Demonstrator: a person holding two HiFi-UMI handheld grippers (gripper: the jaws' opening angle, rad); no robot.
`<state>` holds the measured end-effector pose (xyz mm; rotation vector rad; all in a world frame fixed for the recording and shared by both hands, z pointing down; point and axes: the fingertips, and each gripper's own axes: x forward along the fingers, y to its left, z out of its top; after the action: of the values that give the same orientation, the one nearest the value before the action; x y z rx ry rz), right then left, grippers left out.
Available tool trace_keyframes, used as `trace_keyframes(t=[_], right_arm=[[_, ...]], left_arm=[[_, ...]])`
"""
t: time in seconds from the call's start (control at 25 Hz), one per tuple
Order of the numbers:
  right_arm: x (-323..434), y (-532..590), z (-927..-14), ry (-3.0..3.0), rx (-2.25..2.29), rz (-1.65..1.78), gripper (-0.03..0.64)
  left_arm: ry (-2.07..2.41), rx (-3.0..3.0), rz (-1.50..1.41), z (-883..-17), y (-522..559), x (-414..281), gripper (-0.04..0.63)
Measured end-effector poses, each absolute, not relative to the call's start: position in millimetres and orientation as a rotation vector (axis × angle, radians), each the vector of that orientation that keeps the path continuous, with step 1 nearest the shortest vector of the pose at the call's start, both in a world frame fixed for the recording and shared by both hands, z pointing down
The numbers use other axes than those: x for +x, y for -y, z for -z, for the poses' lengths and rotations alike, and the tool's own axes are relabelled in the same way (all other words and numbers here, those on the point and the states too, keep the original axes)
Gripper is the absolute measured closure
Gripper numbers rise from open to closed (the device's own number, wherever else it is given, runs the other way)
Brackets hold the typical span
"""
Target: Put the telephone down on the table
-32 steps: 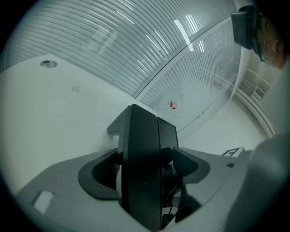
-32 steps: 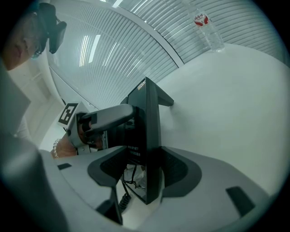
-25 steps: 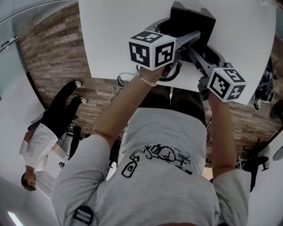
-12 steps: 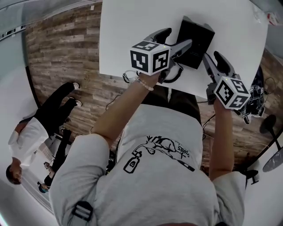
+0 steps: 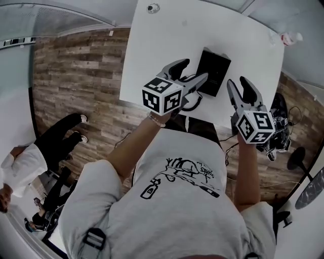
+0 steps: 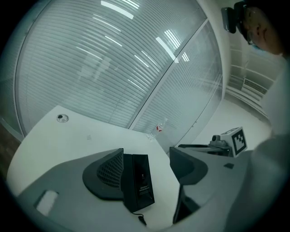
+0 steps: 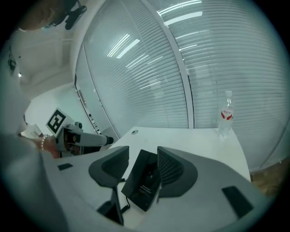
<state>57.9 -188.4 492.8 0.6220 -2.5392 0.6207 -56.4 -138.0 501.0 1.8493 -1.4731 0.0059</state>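
Note:
The telephone (image 5: 213, 72), a black box, lies flat on the white table (image 5: 162, 45) near its front edge, and its cord (image 5: 190, 103) hangs over that edge. My left gripper (image 5: 191, 73) hangs above the telephone's left side, open, nothing between its fingers. My right gripper (image 5: 237, 82) hovers to the right of it, also open and empty. Both pairs of jaws have just been closing a little. In the left gripper view the telephone (image 6: 138, 181) shows far below the left gripper (image 6: 147, 152). The right gripper view shows the telephone (image 7: 144, 181) beneath the right gripper (image 7: 142, 152).
A plastic bottle (image 5: 288, 38) stands at the table's far right corner. A small round fitting (image 5: 153, 8) sits at the far left corner. Cables and gear (image 5: 276, 136) lie on the wooden floor at right. A person (image 5: 30, 162) stands at left.
Both grippers have risen away from the telephone, which they flanked closely a second ago. The telephone stays on the table.

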Motion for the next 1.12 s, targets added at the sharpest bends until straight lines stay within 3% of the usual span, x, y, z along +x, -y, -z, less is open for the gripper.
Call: trace_keyframes(t=[0.16,0.4,1.12], right_arm=[[57,184,-456,2.596,0.644,-0.563,0.439],[57,169,-398,2.681,0.670,-0.433,0.465],[68,129,-281,2.869,0.745,-0.130,0.514]], left_arm=[[1.505,1.939,0.014,-460,129,-54,0.340],[1.572,2.066,0.031,-405,112,-53,0.376],[1.779,2.262,0.079,-296,78,-44,0.391]])
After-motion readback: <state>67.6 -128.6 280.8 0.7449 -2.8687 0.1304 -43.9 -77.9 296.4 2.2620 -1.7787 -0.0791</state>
